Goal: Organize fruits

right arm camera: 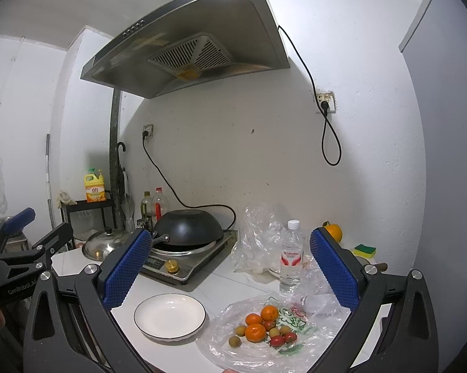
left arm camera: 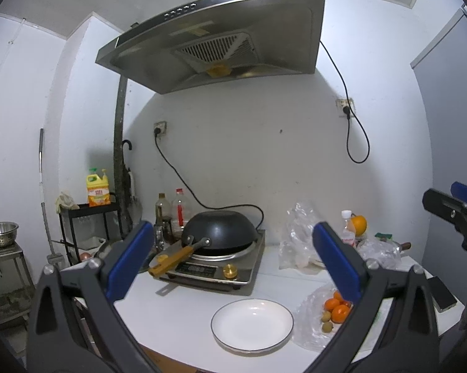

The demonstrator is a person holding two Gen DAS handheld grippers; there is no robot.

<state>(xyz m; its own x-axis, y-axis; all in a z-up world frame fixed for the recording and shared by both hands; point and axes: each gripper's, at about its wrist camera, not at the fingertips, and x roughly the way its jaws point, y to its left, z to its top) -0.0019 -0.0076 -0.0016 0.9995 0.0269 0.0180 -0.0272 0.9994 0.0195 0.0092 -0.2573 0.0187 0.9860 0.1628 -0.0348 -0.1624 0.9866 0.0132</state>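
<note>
We hold the left gripper (left arm camera: 233, 264) and right gripper (right arm camera: 230, 267) wide and empty above the plate (right arm camera: 146, 323), lower centre, beside bagged fruits (right arm camera: 264, 326) awaiting sorting.

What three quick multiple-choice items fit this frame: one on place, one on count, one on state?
1. Where does the pile of small fruit lie?
A. on the white black-rimmed plate
B. on the clear plastic bag
C. in the black wok

2. How many orange mandarins sit in that pile?
A. one
B. three
C. six

3. How does the white black-rimmed plate stand?
A. empty
B. full of fruit
C. upside down

Key: 1 B, the fruit rests on the clear plastic bag spread right of the plate. 2 B, the right wrist view shows three orange mandarins. 3 A, its bare white bowl faces up, nothing in it.
</note>
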